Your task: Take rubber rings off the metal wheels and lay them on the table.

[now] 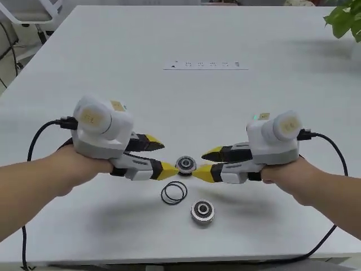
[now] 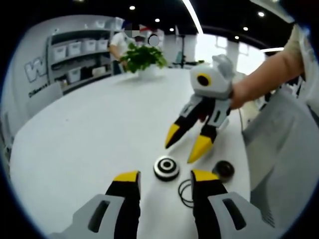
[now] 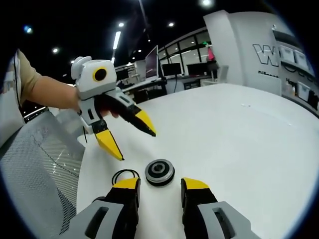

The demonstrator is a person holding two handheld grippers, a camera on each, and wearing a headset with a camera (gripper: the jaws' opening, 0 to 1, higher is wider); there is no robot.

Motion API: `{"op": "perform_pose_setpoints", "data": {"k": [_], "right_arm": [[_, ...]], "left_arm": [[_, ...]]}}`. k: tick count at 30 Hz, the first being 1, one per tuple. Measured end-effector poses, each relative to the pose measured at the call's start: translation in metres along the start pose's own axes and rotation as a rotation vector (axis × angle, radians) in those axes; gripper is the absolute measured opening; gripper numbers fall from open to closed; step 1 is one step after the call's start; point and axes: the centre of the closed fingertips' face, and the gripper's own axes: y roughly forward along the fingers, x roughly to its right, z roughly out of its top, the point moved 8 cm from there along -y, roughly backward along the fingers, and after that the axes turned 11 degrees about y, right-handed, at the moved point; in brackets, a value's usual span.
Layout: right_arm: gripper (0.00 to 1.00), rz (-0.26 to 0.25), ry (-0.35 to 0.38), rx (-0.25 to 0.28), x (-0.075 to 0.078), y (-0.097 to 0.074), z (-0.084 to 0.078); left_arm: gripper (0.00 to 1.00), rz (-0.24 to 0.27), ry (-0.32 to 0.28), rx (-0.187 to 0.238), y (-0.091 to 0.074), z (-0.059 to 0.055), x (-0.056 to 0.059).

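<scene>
A broad white desk [image 1: 169,96] spreads across the head view, with a leafy plant [image 1: 344,20] at its far right corner; a black cable [image 1: 36,141] trails from the back of each tool.

The left gripper [image 1: 163,158] comes in from the left, held in the left hand [image 1: 84,166]; the right gripper [image 1: 203,164] comes in from the right, held in the right hand [image 1: 287,175]; the two point tip to tip over the near part of the desk. Both have their fingers spread wide and clasp nothing.

A metal wheel [image 1: 185,164] lies flat on the desk right between the two tools; in the head view the lower yellow tip of each one sits just beside it, one on either side, though I cannot tell whether either tip touches it. In the left gripper view the wheel lies just ahead of the gap between that tool's own fingers [image 2: 127,199], centred between the yellow tips; in the right gripper view it lies likewise just ahead of the gap between that tool's fingers [image 3: 195,185], a little nearer the left tip.

A second wheel [image 1: 202,210] rests flat nearer the person, apart from both tools.

The rubber rings [image 1: 174,192], thin black loops overlapping one another, lie flat on the desk between the two wheels; in the left gripper view they sit just beside the right fingertip, and in the right gripper view just beside the left fingertip.
</scene>
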Motion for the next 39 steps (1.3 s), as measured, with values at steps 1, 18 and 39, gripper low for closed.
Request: {"op": "perform_pose_setpoints", "data": {"k": [1, 18, 39], "right_arm": [[0.31, 0.0, 0.0, 0.0, 0.0, 0.0, 0.0], [0.31, -0.004, -0.011, -0.008, 0.0, 0.0, -0.004], [0.3, -0.012, -0.002, -0.002, 0.002, -0.001, -0.006]], "left_arm": [[0.4, -0.002, 0.002, -0.001, 0.001, 0.0, 0.0], [0.27, -0.022, 0.025, -0.026, 0.025, 0.002, 0.002], [0.15, -0.01, 0.073, -0.061, 0.037, 0.0, 0.003]]}}
